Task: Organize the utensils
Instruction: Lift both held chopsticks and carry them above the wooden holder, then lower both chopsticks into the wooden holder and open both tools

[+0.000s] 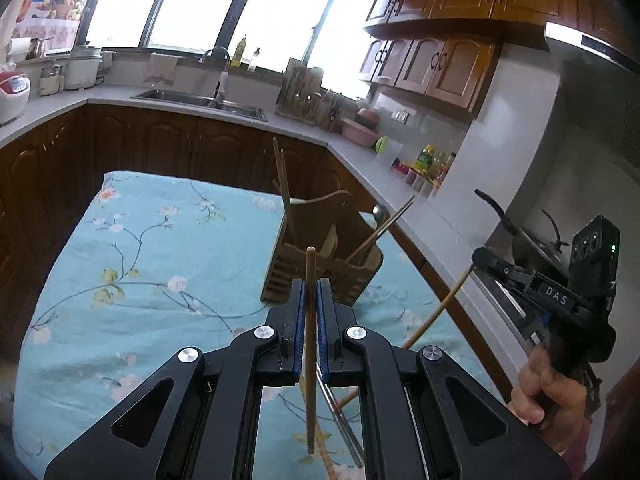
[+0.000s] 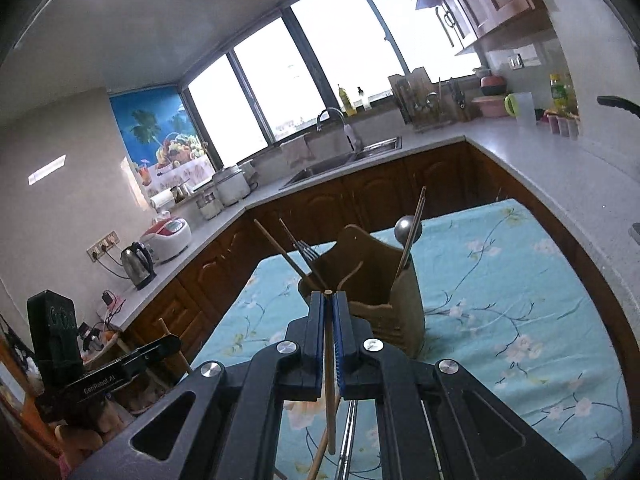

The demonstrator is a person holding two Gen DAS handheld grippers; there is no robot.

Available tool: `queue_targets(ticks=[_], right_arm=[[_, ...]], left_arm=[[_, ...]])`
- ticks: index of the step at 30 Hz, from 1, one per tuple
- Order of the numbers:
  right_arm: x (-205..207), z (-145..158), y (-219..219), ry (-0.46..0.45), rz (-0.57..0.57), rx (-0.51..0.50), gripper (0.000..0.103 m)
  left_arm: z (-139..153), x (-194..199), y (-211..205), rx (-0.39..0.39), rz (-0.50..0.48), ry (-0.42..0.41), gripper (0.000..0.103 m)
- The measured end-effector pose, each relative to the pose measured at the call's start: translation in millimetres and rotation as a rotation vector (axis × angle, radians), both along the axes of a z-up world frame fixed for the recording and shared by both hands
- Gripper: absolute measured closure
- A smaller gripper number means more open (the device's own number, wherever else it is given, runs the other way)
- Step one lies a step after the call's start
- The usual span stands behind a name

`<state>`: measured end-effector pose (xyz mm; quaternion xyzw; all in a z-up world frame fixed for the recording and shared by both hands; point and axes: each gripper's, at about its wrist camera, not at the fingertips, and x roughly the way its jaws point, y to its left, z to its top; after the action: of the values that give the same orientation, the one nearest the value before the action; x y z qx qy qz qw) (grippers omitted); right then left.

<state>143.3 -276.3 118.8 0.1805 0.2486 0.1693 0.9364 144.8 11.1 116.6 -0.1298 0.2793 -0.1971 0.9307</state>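
Note:
My left gripper (image 1: 311,286) is shut on a wooden chopstick (image 1: 311,360) held upright above the table, just in front of the wooden utensil holder (image 1: 320,268). My right gripper (image 2: 329,298) is shut on another wooden chopstick (image 2: 329,392), also close in front of the holder (image 2: 384,292). The holder stands on the floral blue tablecloth (image 1: 140,264) and holds chopsticks, a fork (image 2: 307,251) and a metal spoon (image 2: 407,229). More chopsticks and a metal utensil handle (image 1: 340,420) lie on the cloth beneath the grippers. The right gripper also shows in the left wrist view (image 1: 482,258).
A grey counter (image 1: 400,176) wraps around the table, with a sink (image 1: 200,100), a rice cooker (image 2: 168,236), a kettle (image 2: 136,264), bottles and a dish rack (image 1: 304,92). A stove with a pan (image 1: 528,240) is to the right.

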Motion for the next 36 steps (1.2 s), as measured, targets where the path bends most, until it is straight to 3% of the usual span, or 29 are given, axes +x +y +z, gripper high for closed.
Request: queue_targets(ticks=[20,36], right_arm=[[9,22,-15,-0.068,-0.049,0.008,0.099],[57,85,-41,-0.252,-0.204,0.022,0.099]], left_arm=[[30,21,5,-0.043,0.060,-0.094,0.099],[92,88,-4,-0.105,0.177,-0.316,0.099]])
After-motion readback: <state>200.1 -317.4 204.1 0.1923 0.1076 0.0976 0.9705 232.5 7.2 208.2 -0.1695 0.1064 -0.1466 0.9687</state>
